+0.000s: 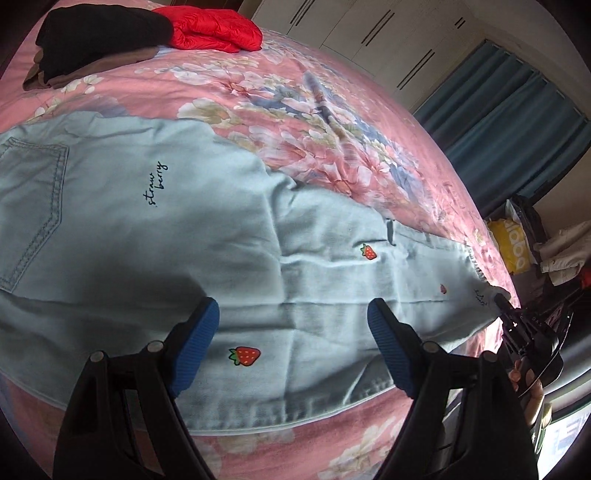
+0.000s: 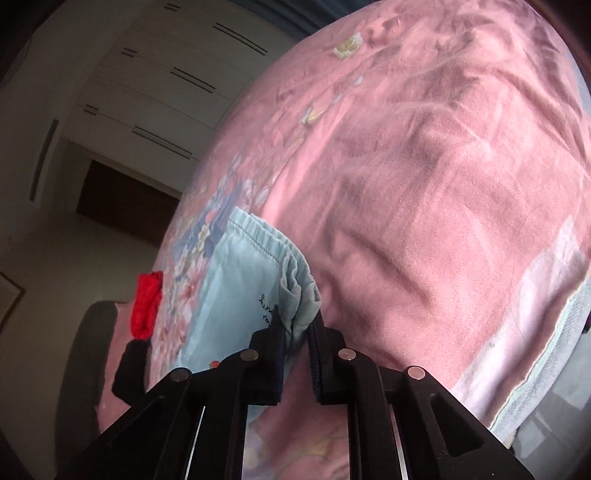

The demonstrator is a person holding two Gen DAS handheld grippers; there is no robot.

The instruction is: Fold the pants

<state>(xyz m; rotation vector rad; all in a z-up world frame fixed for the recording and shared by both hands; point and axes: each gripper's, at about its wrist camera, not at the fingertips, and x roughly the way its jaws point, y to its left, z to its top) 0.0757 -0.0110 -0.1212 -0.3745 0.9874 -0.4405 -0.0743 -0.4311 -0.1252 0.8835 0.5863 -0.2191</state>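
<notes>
Pink floral bed (image 1: 332, 122) carries pale blue pants (image 1: 155, 236) laid flat; right claw (image 2: 297, 328) pinches the waistband corner, left claw (image 1: 293, 314) hovers spread above the legs. Best lift the pinched corner gently and carry it over evenly, keeping edges aligned.

My left cam: close above pants (image 1: 155, 236), tilted down along bed (image 1: 332, 122). My right cam: low, rolled, at cuff (image 2: 266, 266). Both share pants, bed, wardrobe (image 1: 369, 33).

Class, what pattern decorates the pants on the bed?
Small red strawberries on pale blue pants, clearest in the left wrist view.
</notes>
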